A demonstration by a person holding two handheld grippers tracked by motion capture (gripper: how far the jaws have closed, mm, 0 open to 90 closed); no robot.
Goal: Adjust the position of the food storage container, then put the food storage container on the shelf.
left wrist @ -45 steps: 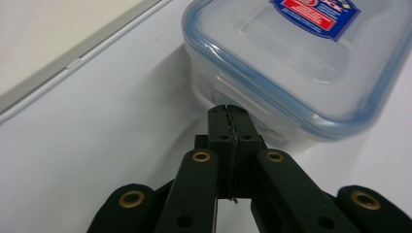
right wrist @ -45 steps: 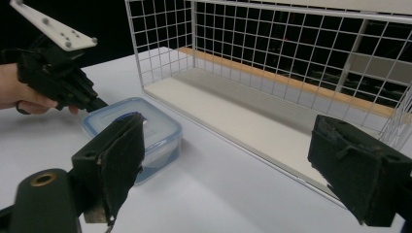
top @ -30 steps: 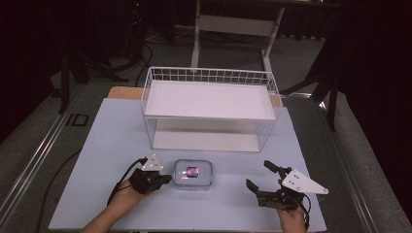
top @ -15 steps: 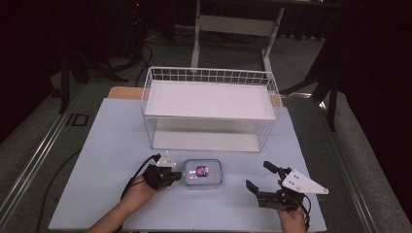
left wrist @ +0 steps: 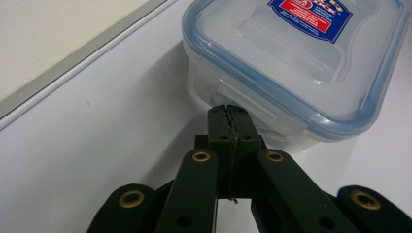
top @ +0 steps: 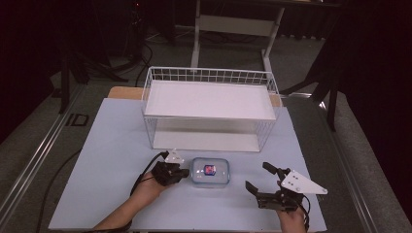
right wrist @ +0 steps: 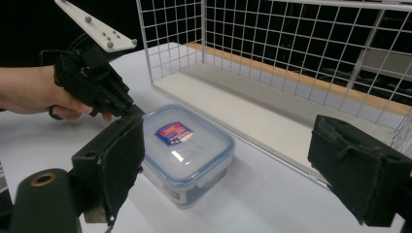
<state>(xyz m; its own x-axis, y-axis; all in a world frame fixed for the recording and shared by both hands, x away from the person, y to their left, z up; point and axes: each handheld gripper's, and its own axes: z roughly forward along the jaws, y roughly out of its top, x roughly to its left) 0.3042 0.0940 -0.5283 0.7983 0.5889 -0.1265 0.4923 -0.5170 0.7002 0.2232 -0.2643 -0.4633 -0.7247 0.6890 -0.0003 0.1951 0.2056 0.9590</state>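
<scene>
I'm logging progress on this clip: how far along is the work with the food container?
Done: the left gripper has reached the lidded container; its shut jaws press against the side clip. In hand: nudging it along the table, not lifting. Left: the right gripper waits open, apart from it, and the wire basket shelves hold nothing.

On the worktop (top: pixel 107 145), the lidded container (top: pixel 210 171) sits before the wire basket (top: pixel 209 107), between the left hand-held gripper (top: pixel 183 172) and right hand-held gripper (top: pixel 257 178).
</scene>
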